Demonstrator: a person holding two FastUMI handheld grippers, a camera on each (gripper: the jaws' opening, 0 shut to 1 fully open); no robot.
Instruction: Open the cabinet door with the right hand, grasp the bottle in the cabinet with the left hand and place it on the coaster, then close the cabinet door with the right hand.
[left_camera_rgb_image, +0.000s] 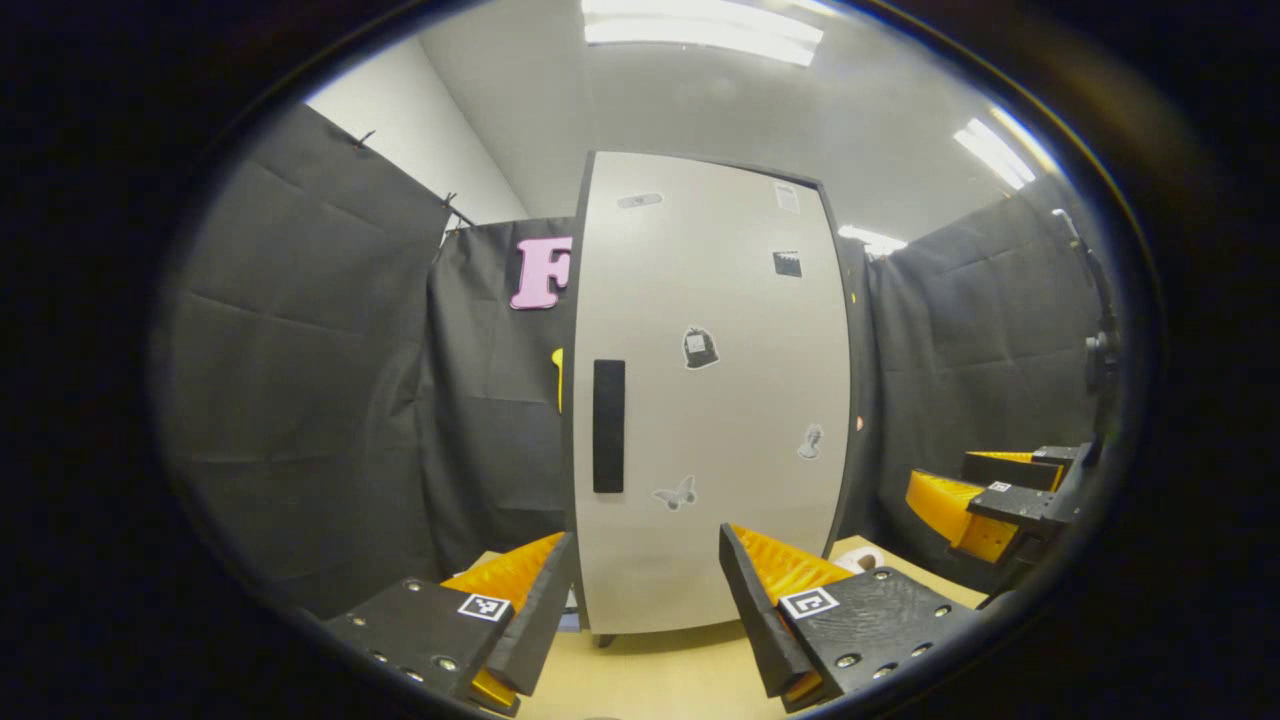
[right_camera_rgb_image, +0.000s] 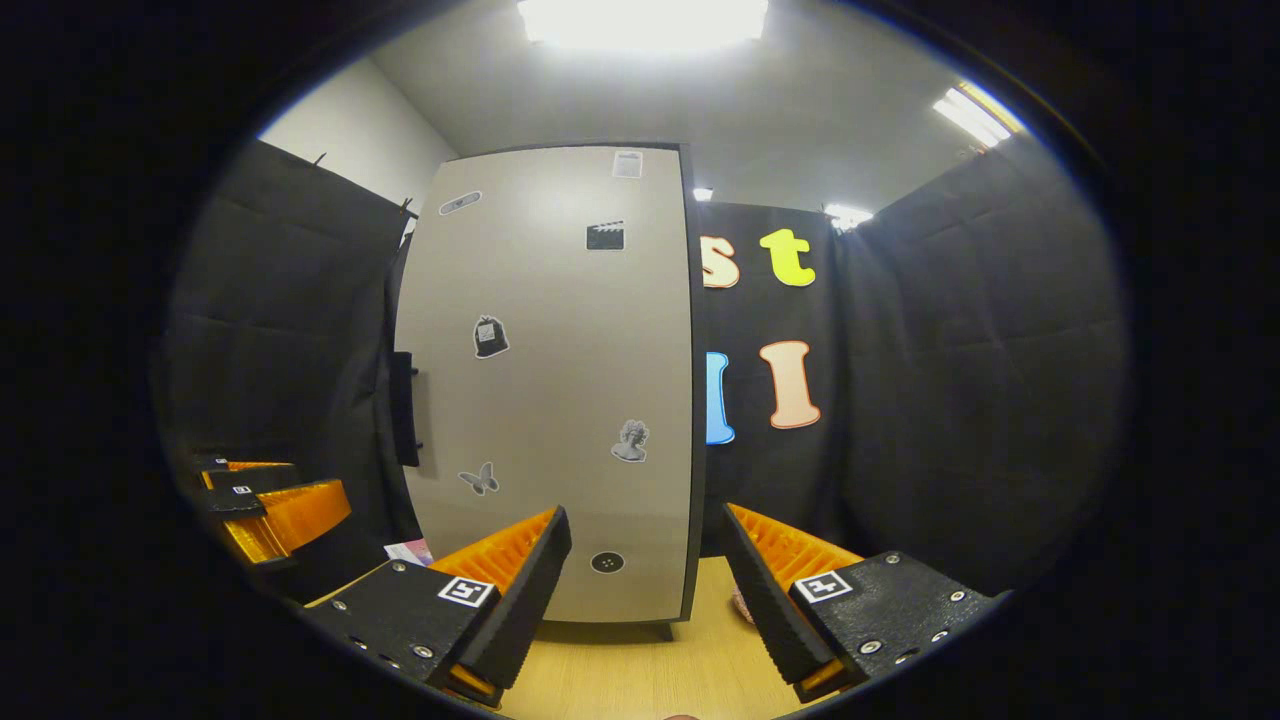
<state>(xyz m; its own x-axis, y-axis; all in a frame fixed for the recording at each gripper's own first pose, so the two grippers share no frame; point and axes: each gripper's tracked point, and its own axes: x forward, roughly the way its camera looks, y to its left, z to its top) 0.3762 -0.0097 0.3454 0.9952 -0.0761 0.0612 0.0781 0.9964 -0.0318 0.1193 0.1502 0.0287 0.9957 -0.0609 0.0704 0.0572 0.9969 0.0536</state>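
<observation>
Both claws, the left gripper (left_camera_rgb_image: 648, 600) and the right gripper (right_camera_rgb_image: 645, 590), hang with fingers apart, holding nothing. At twelve o'clock stands the shut cabinet door (left_camera_rgb_image: 710, 400), its handle (left_camera_rgb_image: 608, 426) untouched.

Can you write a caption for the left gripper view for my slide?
Open left gripper faces the shut cabinet door and its dark handle.

Cabinet door (left_camera_rgb_image: 710, 400) shut; interior and contents hidden. Small pale object (left_camera_rgb_image: 858, 560) on table (left_camera_rgb_image: 650, 680) beside cabinet: mostly hidden behind left gripper (left_camera_rgb_image: 648, 610) finger, identity not determinable. Pinkish item (right_camera_rgb_image: 742, 603) behind right gripper (right_camera_rgb_image: 645, 610) finger: too little visible. Door stickers (right_camera_rgb_image: 630, 440) too small for detail.
</observation>
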